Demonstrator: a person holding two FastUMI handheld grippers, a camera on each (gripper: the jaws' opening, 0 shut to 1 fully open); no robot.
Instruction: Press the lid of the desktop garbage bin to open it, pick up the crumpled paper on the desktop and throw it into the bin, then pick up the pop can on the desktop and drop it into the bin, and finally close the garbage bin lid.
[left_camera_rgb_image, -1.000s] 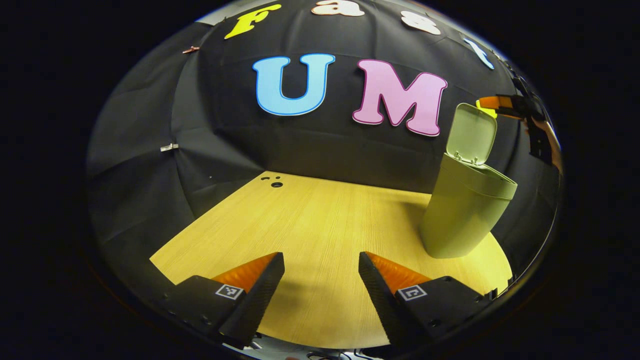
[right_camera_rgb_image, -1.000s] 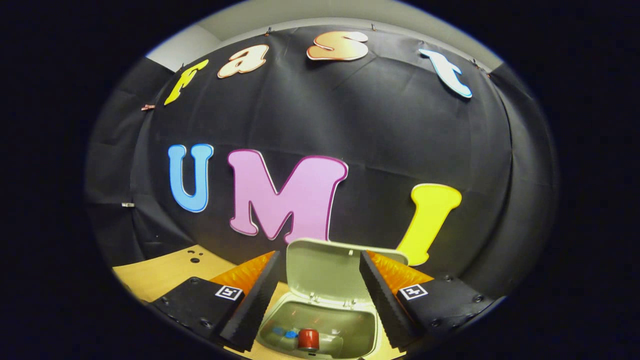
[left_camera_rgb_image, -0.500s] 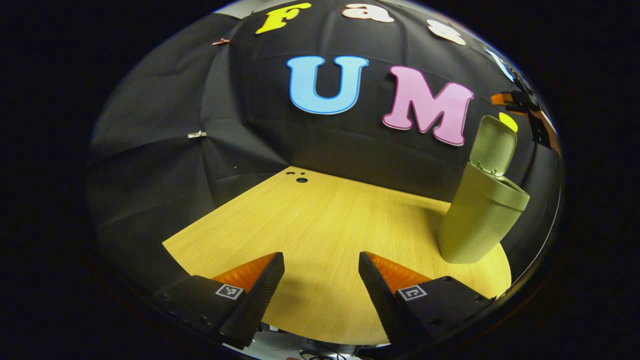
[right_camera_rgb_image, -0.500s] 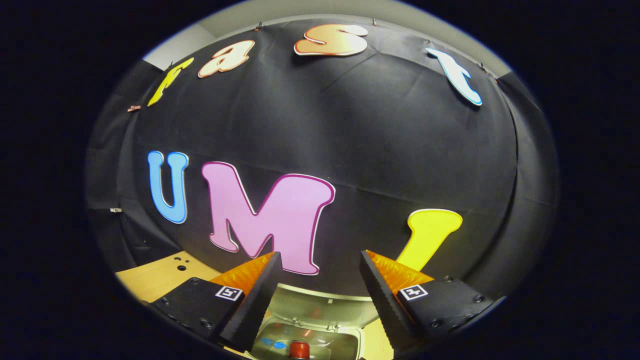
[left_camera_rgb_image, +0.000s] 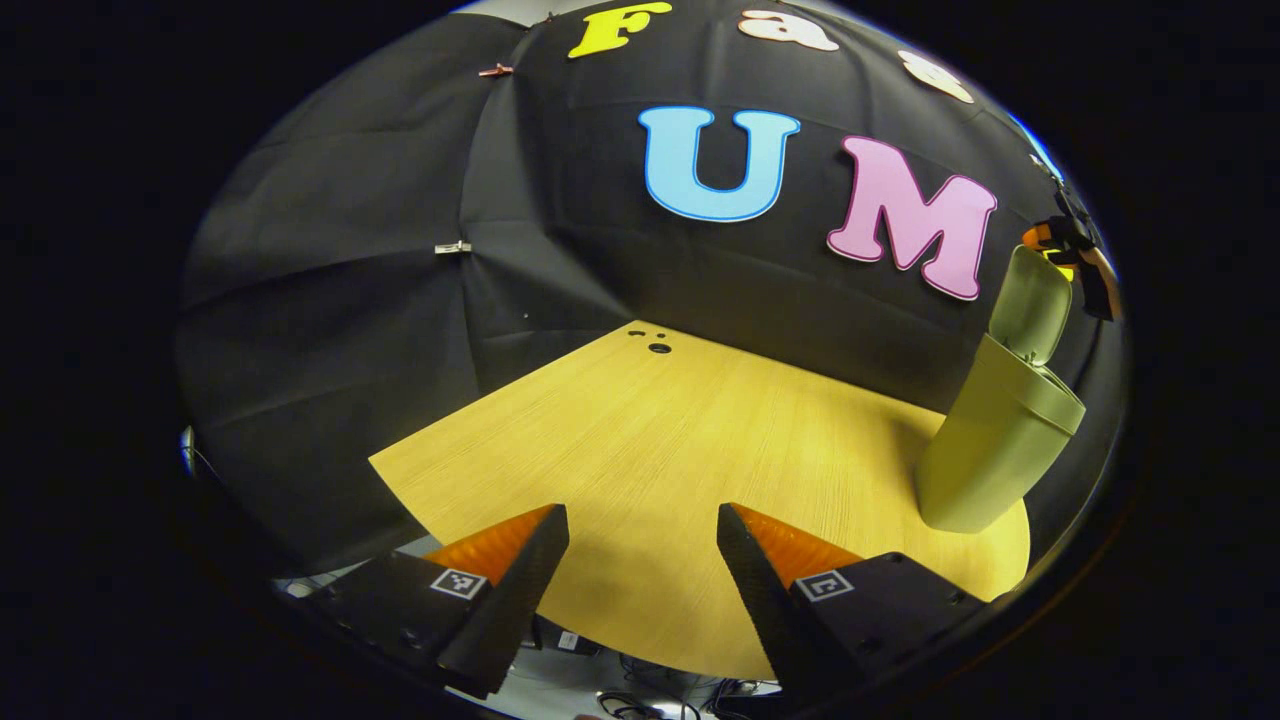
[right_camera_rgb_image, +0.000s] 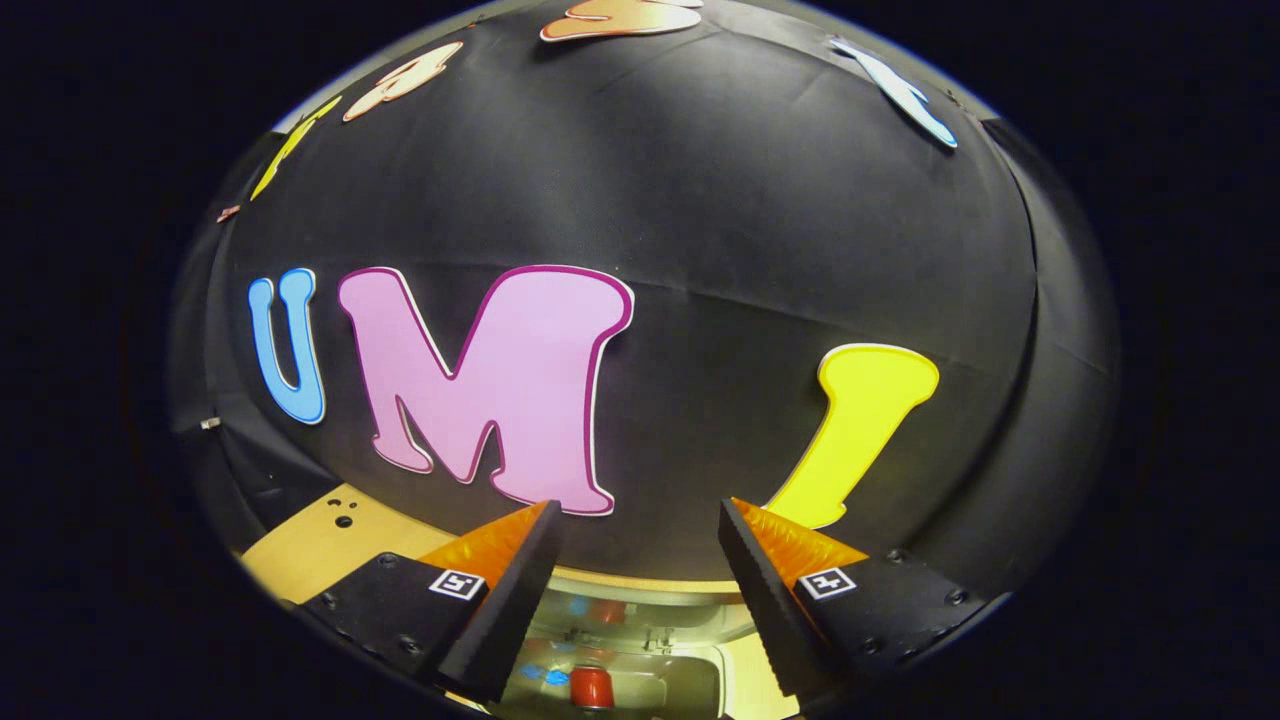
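Both grippers wide and empty: left gripper (left_camera_rgb_image: 642, 560) lower centre over table (left_camera_rgb_image: 680, 440), right gripper (right_camera_rgb_image: 640, 560) above open bin (right_camera_rgb_image: 640, 680) holding pop can (right_camera_rgb_image: 591, 688).

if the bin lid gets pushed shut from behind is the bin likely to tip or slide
Probably some risk of tipping. The bin is tall and narrow at the base, and its lid stands open high up, so a push there has leverage. It looks like light plastic on a smooth wooden table, so it may slide as well.

bin (left_camera_rgb_image: 995, 455) stands on the table (left_camera_rgb_image: 680, 470), lid (left_camera_rgb_image: 1030, 305) raised; can (right_camera_rgb_image: 591, 688) lies inside.
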